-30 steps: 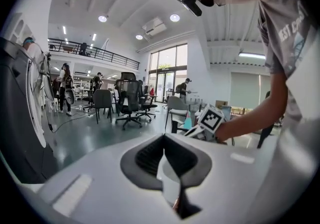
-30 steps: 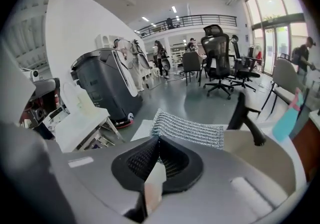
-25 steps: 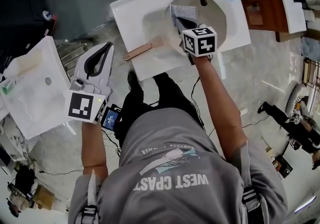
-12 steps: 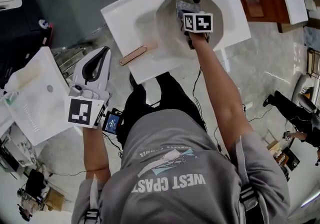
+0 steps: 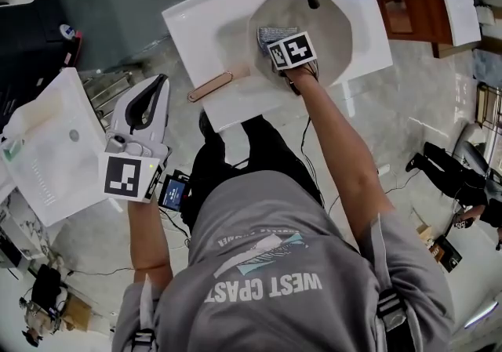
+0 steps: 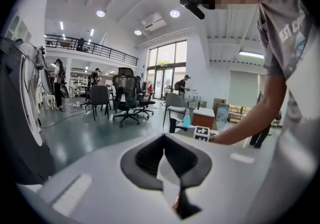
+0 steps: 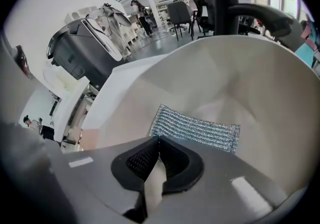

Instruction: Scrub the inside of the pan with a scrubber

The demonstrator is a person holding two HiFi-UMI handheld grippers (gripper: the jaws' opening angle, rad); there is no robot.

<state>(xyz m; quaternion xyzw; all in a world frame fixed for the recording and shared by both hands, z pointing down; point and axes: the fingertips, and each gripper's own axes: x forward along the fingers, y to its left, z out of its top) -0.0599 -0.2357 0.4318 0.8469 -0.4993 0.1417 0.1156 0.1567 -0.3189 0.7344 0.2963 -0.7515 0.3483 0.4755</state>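
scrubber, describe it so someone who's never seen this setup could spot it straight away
Find the white table in front of the person, then the wooden-handled cream pan sitting on it. Inside the pan, pinched at one edge by the right tool, lies the scrubber: a flat, silvery-grey ribbed rectangle, the only woven metallic thing there.
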